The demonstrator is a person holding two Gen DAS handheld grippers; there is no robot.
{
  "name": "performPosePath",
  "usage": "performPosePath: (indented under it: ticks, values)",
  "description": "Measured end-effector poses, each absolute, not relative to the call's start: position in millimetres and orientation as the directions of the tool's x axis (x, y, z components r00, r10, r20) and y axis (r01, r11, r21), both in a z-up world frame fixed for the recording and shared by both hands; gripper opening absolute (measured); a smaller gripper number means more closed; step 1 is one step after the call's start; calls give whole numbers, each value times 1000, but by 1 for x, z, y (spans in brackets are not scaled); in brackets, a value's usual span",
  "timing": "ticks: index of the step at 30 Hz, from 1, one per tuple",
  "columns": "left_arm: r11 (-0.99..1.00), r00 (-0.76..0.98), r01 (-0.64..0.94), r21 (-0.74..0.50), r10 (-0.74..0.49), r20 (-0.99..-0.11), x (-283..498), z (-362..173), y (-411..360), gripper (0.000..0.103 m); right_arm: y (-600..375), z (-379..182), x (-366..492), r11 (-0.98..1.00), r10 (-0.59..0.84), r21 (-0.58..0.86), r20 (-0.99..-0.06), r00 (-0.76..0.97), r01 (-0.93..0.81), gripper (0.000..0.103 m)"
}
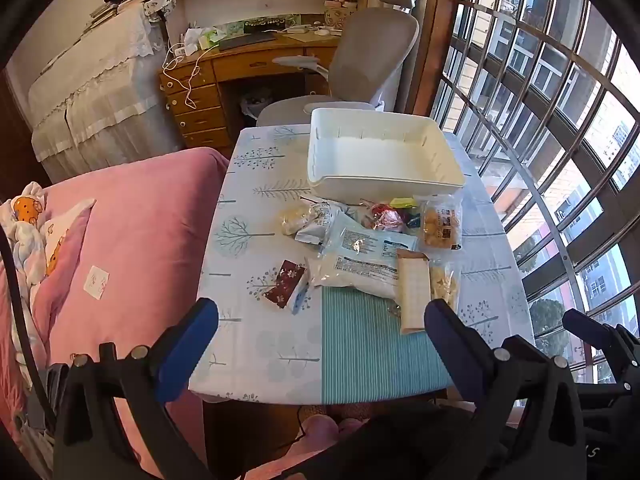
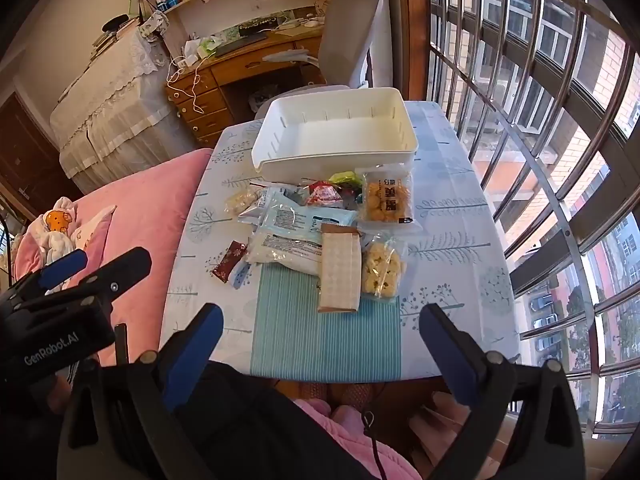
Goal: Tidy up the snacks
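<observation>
An empty white bin stands at the far end of the small table. In front of it lies a heap of snack packets: a large pale blue bag, a tan wafer pack, round biscuits in clear wrap, a dark red sachet, small candies. My left gripper and right gripper hover open above the table's near edge, with nothing between their fingers.
A pink-covered bed borders the table on the left. A barred window runs along the right. A grey office chair and a wooden desk stand behind the table. The left gripper's body shows at the right wrist view's left edge.
</observation>
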State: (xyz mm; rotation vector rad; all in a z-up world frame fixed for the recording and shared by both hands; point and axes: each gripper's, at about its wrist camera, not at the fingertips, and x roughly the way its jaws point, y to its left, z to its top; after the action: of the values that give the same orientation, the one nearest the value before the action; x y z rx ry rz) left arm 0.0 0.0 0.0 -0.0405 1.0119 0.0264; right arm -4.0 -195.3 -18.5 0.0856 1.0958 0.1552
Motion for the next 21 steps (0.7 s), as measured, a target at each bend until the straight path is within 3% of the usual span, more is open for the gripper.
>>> performPosePath:
  ticks: [21]
  values:
    - [999, 527, -35, -27, -5, -850, 2, 0, 1, 102, -199, -22, 3, 987, 162, 142, -885, 436, -79, 99]
